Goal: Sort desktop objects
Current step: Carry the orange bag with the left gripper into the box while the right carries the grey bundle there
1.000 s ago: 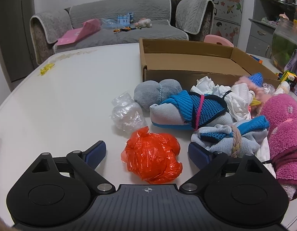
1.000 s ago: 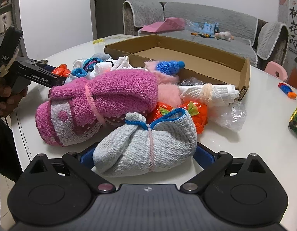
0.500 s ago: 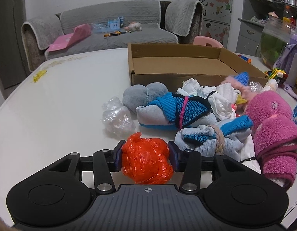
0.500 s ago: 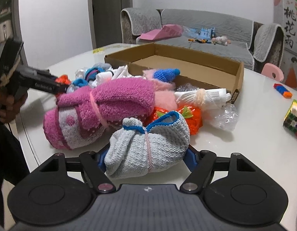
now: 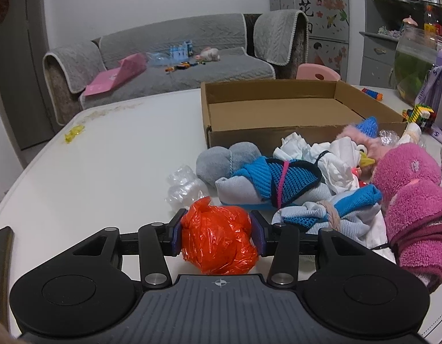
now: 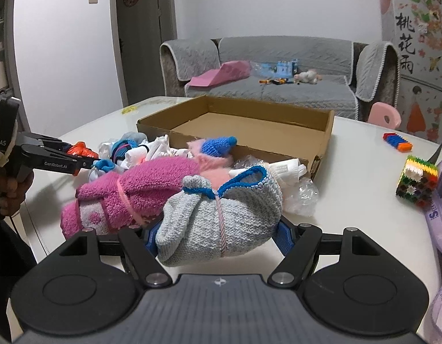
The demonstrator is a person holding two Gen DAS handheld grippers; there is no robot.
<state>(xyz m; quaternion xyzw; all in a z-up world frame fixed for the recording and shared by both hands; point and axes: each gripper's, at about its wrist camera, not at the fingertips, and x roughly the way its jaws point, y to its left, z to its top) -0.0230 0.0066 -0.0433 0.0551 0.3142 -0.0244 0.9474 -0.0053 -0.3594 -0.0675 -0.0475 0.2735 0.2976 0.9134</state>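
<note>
My left gripper (image 5: 218, 236) is shut on a crumpled orange plastic bag (image 5: 219, 239) and holds it above the white table; the left gripper also shows in the right wrist view (image 6: 83, 157). My right gripper (image 6: 218, 235) is shut on a grey knitted bundle with blue trim (image 6: 221, 215) and holds it lifted above the table. An open, shallow cardboard box (image 5: 278, 136) (image 6: 324, 132) stands behind a pile of bundled socks and cloths. The pile includes a pink fluffy bundle (image 5: 413, 200) (image 6: 129, 195), a blue and grey bundle (image 5: 267, 183) and a grey bundle (image 5: 229, 162).
Clear plastic wrap (image 5: 183, 186) lies left of the pile, and more (image 6: 302, 197) lies by the box. A block cube (image 6: 417, 180) and an orange-blue toy (image 6: 397, 142) sit at the right. A glass fish bowl (image 5: 418, 66) stands far right. A sofa (image 6: 278, 68) is behind the table.
My left gripper closed on the orange bag and raised it. My right gripper closed on the grey knitted bundle and lifted it off the table.
</note>
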